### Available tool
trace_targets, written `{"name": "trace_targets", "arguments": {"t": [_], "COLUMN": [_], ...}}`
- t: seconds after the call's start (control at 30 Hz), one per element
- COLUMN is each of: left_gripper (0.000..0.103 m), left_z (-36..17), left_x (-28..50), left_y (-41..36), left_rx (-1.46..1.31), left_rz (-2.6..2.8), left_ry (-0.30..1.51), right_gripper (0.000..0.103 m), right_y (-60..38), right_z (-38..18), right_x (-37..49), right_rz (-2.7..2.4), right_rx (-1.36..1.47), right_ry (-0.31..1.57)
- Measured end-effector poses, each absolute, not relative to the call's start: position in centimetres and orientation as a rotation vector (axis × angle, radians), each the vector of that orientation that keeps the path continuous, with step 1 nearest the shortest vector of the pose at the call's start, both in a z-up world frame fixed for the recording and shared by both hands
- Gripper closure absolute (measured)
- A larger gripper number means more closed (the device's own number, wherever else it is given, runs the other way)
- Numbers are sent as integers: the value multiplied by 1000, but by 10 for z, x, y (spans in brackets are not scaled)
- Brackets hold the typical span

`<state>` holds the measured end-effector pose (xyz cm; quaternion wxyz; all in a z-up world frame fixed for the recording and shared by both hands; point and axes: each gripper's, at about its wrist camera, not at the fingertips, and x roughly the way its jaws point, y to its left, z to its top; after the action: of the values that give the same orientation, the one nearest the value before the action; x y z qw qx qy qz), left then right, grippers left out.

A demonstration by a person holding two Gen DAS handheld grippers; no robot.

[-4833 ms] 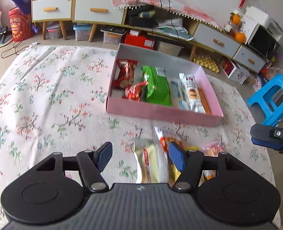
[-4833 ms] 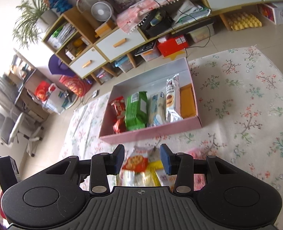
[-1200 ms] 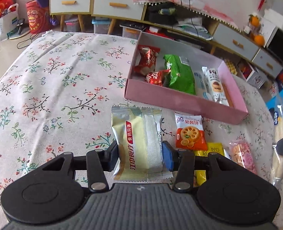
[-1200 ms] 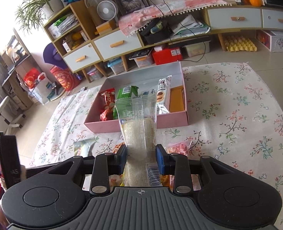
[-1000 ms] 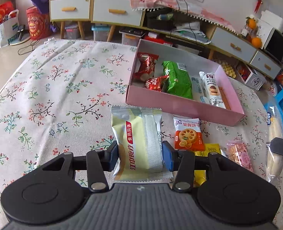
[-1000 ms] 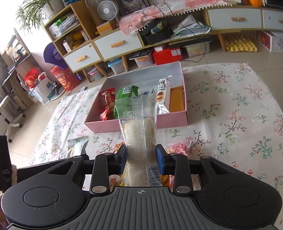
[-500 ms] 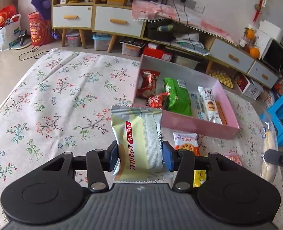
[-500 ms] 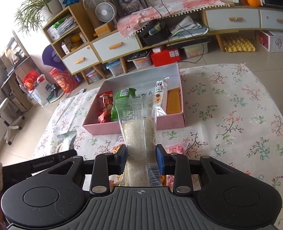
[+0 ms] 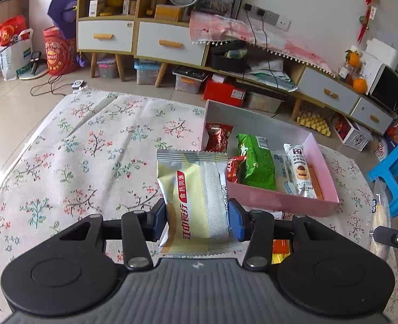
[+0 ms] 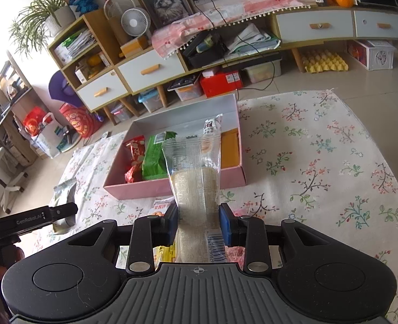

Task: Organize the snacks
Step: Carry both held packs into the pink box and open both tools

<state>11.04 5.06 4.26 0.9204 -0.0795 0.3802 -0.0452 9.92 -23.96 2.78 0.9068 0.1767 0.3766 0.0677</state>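
My left gripper (image 9: pixel 197 222) is shut on a yellow and silver snack packet (image 9: pixel 196 199), held above the floral cloth in front of the pink box (image 9: pixel 280 201). The right gripper (image 10: pixel 198 226) is shut on a long clear-wrapped bread packet (image 10: pixel 196 186), lifted in front of the same pink box (image 10: pixel 147 187). Inside the box lie red packets (image 9: pixel 220 140), a green bag (image 9: pixel 255 162), a white cake stick (image 9: pixel 300 171) and an orange bar. Loose snacks (image 10: pixel 159 208) stay on the cloth under the grippers, mostly hidden.
A floral cloth (image 9: pixel 91 156) covers the floor area around the box. A blue stool (image 9: pixel 396 170) stands at the right. Low cabinets with drawers (image 9: pixel 169 43) and storage bins line the far wall. The left gripper shows at the left edge of the right wrist view, with a hand under it.
The left gripper has risen and drawn back with its packet, so the box looks farther off and the loose snacks slip under it. The right gripper holds nearly still.
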Motion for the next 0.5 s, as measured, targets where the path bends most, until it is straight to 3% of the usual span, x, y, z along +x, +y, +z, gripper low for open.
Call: {"name": "trace_targets", "arguments": {"t": [0.5], "left_gripper": [59], "left_z": [37], "left_x": [160], "left_y": [46], "left_rx": [-192], "left_rz": [-196], "left_ry": [761], "right_gripper": [72], "right_y": [-248], "right_z": [26], "right_x": [142], "right_rz": [109], "right_rx": [362], "right_ry": [798]}}
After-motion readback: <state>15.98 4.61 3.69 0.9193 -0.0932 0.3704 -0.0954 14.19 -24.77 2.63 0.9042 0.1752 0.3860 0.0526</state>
